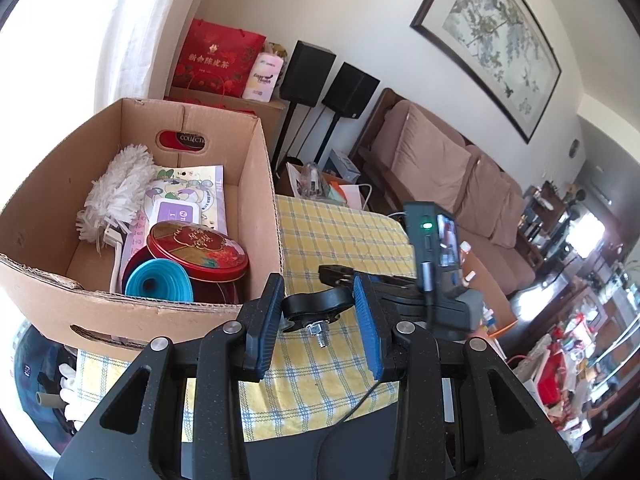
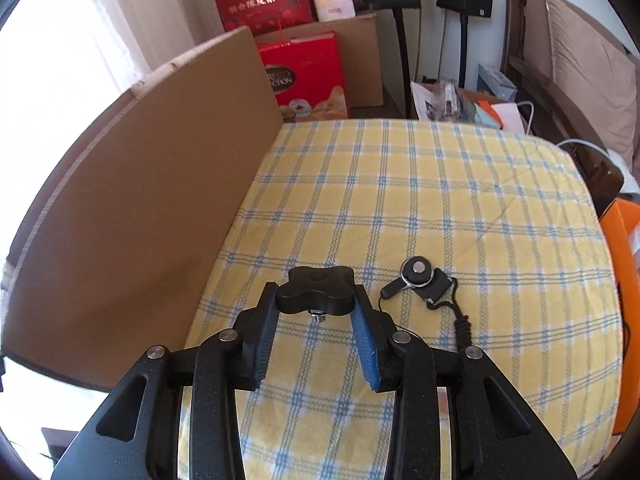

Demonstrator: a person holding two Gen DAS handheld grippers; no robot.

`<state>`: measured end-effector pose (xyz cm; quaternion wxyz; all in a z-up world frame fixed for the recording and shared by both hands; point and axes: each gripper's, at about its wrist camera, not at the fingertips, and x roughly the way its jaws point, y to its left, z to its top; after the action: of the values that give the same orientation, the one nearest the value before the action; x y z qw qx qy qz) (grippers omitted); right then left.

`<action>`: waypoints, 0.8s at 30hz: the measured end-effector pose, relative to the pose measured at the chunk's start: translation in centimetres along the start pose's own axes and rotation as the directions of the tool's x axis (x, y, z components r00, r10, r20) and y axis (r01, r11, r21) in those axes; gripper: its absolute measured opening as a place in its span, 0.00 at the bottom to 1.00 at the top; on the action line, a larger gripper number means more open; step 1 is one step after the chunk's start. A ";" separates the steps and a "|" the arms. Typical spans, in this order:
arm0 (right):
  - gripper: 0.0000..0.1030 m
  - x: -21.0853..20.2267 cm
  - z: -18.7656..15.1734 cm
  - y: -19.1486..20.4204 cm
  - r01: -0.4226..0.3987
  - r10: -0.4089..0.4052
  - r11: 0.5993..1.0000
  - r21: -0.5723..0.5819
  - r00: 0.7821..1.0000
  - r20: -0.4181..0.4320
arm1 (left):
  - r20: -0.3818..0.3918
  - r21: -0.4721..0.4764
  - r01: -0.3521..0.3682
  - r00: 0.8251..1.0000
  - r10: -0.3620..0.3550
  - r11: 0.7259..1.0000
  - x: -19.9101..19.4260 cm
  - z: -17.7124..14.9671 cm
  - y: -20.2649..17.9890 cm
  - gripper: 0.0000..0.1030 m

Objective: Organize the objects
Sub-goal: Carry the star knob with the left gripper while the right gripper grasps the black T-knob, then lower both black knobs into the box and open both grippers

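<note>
Left gripper is clamping a black knob with a threaded stud, pads pressing on both flanks, stud pointing down toward the yellow checked cloth covering the table. Right gripper is likewise clamping a black lobed knob, bolt end hanging below it, just above the cloth.

Open cardboard box is sitting on the table, to the left of both grippers. It is already holding a white duster, a red round tin, a blue ribbed object and printed packets.

Key relation: in the left wrist view the box opening is lying up and left of the held knob, its near wall just beside the gripper. In the right wrist view only the box's outer side wall is showing, rising above the gripper. Judgement: the left hand is nearer the opening; the right hand would have to go up over the wall.

A small black clip with lanyard is lying on the cloth, just right of the right gripper, not yet picked up.
</note>
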<state>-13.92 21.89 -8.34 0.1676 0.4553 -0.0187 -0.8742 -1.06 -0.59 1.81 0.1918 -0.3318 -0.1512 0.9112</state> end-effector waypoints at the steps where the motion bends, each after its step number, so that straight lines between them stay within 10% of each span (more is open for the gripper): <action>1: 0.35 -0.4 0.1 0.1 -0.003 0.003 1.000 -0.003 1.000 0.005 | 0.001 0.000 -0.001 1.000 0.001 1.000 0.0 0.1 0.1 0.32; 24: 0.35 -10.1 3.4 9.9 -0.169 0.199 0.962 -0.213 0.972 0.127 | 0.015 -0.086 -0.102 0.994 0.104 0.991 -0.7 4.6 7.8 0.32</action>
<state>-8.53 15.29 3.48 0.2915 0.3665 0.0146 -0.8834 -5.59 -8.46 2.46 0.1288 -0.3379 -0.1744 0.9159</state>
